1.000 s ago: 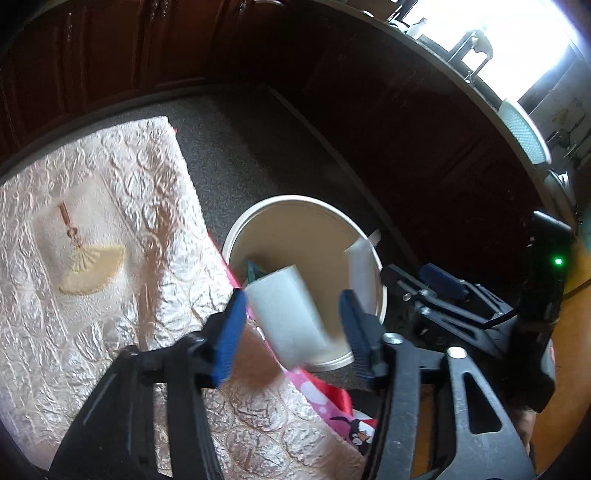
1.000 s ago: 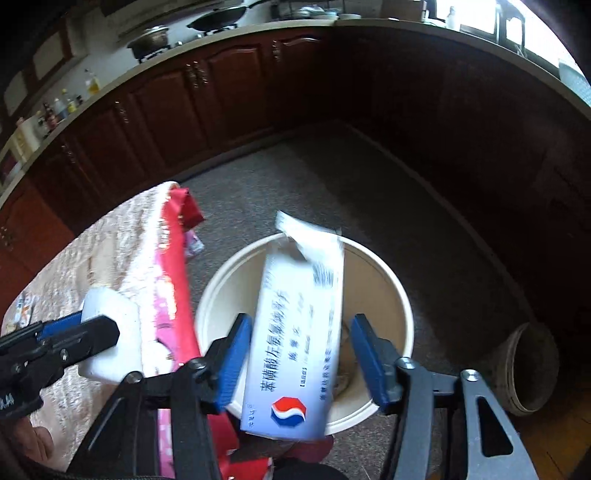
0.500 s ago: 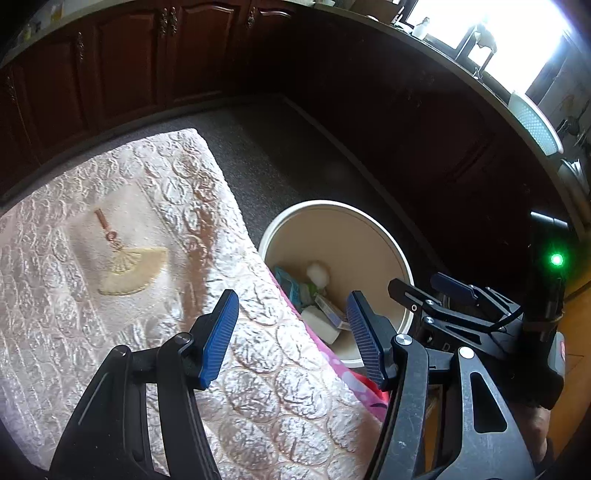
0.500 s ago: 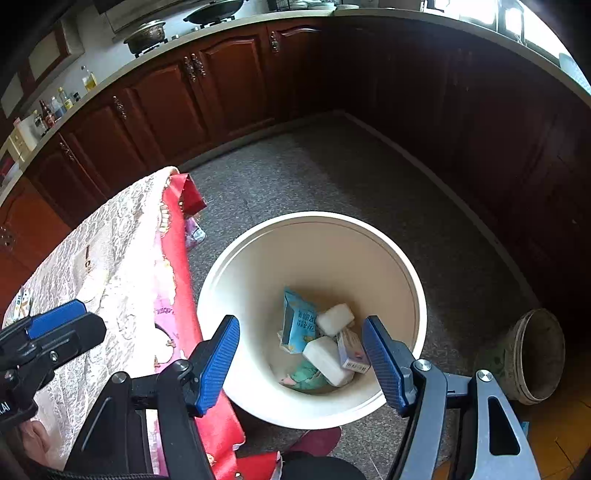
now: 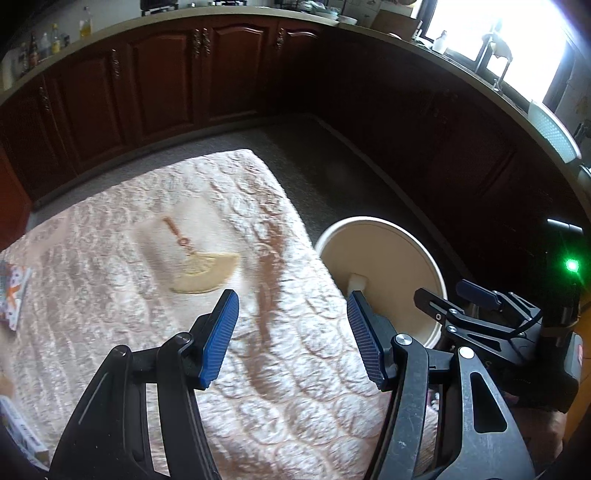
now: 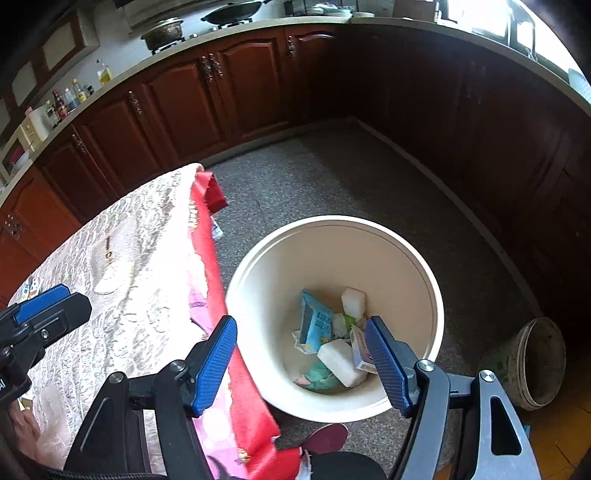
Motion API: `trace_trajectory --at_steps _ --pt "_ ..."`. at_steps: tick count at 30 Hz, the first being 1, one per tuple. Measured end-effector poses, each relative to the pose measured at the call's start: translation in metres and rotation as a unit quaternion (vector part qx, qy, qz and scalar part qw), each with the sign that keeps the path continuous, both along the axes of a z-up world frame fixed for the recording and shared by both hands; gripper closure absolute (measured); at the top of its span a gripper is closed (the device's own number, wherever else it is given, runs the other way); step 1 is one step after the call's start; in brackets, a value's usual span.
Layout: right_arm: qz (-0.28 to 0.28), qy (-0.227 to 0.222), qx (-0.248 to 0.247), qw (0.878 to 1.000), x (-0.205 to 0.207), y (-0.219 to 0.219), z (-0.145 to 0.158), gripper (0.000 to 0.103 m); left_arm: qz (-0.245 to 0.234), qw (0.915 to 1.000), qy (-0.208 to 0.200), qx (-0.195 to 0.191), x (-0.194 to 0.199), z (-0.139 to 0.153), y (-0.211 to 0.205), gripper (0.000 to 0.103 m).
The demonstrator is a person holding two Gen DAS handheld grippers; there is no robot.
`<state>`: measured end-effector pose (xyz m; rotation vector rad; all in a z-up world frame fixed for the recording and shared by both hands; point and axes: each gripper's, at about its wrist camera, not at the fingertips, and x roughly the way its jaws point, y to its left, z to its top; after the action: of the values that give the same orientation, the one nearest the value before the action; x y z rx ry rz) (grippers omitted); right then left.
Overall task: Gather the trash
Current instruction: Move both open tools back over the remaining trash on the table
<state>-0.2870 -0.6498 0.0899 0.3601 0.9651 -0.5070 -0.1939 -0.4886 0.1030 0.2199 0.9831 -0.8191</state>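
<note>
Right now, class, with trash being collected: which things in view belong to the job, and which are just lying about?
Belonging to the job:
- white bin, on the floor beside the table
- blue packet, white foam blocks and small box inside it
- left gripper and right gripper, both open and empty

Just lying about:
- quilted tablecloth
- clay pot on the floor
- cooking pot on the counter

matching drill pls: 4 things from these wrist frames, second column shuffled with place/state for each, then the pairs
Things:
1. left gripper
2. right gripper
3. blue snack packet
4. fan motif

Places/states:
A. lies inside the white bin, among white foam blocks
B. open and empty, over the bin's near rim
C. stitched into the quilted table cover
D. open and empty, over the table cover, with the bin off to its right

Pairs: 1-D, 2-B, 3-A, 4-C
</note>
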Motion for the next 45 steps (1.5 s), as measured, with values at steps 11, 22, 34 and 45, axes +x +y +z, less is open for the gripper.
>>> trace_trajectory --at_steps 11,22,34,45 --pt "0.024 -0.012 -0.005 1.000 0.015 0.031 0.014 0.031 0.043 0.9986 -0.031 0.005 0.008 0.019 0.050 0.043" --pt "0.078 -0.022 -0.005 0.997 0.043 0.084 0.023 0.031 0.108 0.9923 -0.055 0.024 0.018 0.032 0.117 0.043" --pt "0.165 -0.021 -0.004 0.986 0.079 0.168 0.022 0.030 0.183 0.9797 -0.070 0.040 0.031 0.035 0.195 0.043" --pt "0.234 -0.016 0.004 0.972 0.105 0.234 0.017 0.027 0.236 0.9691 -0.057 0.042 0.040 0.030 0.256 0.043"
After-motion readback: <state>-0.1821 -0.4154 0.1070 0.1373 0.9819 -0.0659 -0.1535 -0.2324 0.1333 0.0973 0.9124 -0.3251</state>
